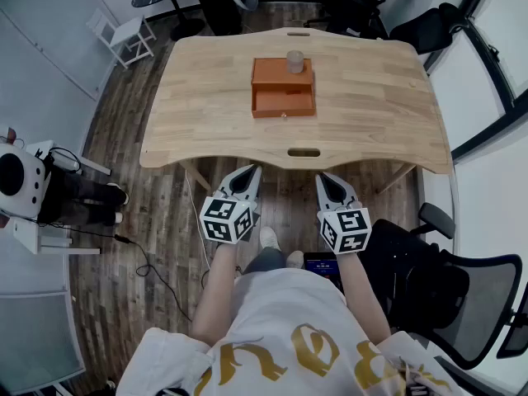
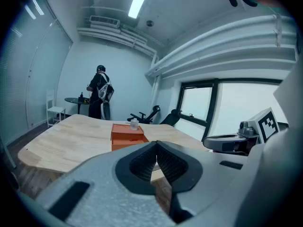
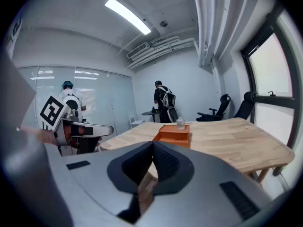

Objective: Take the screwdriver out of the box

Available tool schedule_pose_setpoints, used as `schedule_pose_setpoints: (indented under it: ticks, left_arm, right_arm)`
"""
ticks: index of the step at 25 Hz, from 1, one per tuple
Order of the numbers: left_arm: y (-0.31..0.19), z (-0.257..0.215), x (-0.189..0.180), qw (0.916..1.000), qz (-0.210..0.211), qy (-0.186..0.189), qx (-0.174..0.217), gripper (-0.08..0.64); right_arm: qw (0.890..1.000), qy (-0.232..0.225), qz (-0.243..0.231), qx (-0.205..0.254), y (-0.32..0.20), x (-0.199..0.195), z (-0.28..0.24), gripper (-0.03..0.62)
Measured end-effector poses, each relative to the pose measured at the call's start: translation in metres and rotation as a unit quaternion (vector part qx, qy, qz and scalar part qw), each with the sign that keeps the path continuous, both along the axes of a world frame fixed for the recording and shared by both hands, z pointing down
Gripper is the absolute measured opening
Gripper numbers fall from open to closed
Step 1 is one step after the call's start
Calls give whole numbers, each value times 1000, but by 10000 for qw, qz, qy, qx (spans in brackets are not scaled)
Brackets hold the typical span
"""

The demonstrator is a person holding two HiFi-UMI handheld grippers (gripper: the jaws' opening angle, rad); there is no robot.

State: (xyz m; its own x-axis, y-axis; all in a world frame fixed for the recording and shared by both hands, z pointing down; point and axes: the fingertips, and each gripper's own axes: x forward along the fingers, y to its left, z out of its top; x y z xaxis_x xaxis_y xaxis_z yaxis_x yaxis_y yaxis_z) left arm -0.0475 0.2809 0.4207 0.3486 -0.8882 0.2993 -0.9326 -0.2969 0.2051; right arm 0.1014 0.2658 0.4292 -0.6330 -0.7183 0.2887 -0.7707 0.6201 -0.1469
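Note:
An orange box [image 1: 283, 87] with a drawer in its near face stands mid-table; it also shows in the left gripper view [image 2: 128, 135] and the right gripper view [image 3: 173, 134]. A small clear jar [image 1: 295, 61] sits on its top. No screwdriver is visible in any view. My left gripper [image 1: 252, 172] and right gripper [image 1: 325, 178] hang side by side short of the table's near edge, both shut and empty, jaw tips touching [image 2: 155, 144] [image 3: 152, 143].
The wooden table [image 1: 206, 114] has a slot handle [image 1: 304, 152] at its near edge. Office chairs [image 1: 462, 304] stand right and behind the table. A white folding chair [image 1: 124, 33] is at far left. A person [image 2: 100, 92] stands at a round table beyond.

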Motion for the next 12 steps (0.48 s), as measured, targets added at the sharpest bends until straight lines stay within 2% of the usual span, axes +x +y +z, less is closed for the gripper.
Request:
schedule_pose_setpoints:
  ticks: [7,12]
  left_arm:
    - [5,0,-4,9999,-106,-47,-21,9]
    - [8,-1,-3,9999,-107,-45,18,9]
  right_arm:
    - [10000,39,9,24,5,3,-4,11]
    - [9994,-270,112,-164,6,7,-4,11]
